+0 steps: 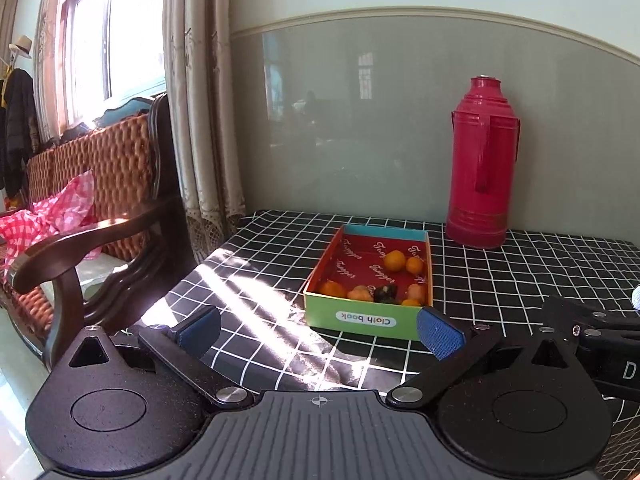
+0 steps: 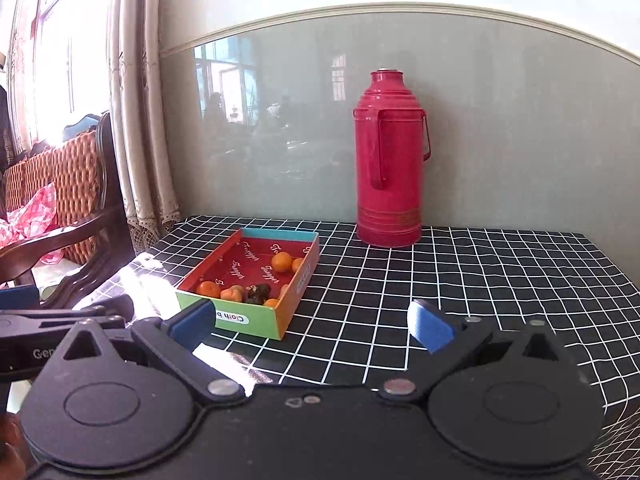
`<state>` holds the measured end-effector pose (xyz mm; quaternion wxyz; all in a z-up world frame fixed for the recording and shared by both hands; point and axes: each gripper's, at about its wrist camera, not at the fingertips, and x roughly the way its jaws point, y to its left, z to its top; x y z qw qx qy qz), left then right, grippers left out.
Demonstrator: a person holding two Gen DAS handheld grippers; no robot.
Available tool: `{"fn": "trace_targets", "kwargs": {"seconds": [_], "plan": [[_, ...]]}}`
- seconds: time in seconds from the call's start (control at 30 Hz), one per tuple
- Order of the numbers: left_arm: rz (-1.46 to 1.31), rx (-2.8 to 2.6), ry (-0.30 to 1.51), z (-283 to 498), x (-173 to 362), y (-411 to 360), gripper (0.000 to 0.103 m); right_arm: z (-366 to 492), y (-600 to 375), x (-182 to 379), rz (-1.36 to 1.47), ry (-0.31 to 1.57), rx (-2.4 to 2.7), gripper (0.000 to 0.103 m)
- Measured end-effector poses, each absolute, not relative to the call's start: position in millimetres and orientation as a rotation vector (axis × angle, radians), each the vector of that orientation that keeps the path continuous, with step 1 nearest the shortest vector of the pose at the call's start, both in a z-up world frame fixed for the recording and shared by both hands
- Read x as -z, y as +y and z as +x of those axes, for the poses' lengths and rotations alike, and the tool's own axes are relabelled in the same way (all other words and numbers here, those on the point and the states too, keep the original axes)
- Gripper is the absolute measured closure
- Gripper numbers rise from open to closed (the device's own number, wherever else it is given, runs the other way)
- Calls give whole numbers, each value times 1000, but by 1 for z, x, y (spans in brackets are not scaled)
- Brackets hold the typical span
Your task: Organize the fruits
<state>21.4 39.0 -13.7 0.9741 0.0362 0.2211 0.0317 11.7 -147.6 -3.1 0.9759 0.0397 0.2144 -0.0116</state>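
Ahead of both gaping grippers, left (image 1: 320, 330) and right (image 2: 312, 326), fruits (image 1: 394, 261) are sitting in a "Cloth book" box (image 1: 366, 322), untouched.

In the right wrist view, the near wall of the shallow cardboard box with the red printed lining (image 2: 256, 320) is partly covered by the left blue-padded finger (image 2: 192, 325), which cuts its label to "Cloth b". The small dark lumpy fruit (image 2: 259, 293) among the orange ones is too blurred to identify. The pink checked cloth (image 2: 30, 216) on the wooden armchair (image 2: 82, 236) runs off the left edge. In the left wrist view, the other black handheld gripper (image 1: 600, 344) is cut off at the right edge, its fingers hidden.
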Motion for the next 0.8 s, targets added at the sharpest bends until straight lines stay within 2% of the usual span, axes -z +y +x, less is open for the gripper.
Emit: {"fn": "trace_targets", "kwargs": {"seconds": [0.8], "plan": [[84, -68, 424, 19, 11, 33, 0, 14, -150, 9, 94, 451, 52, 6]]}}
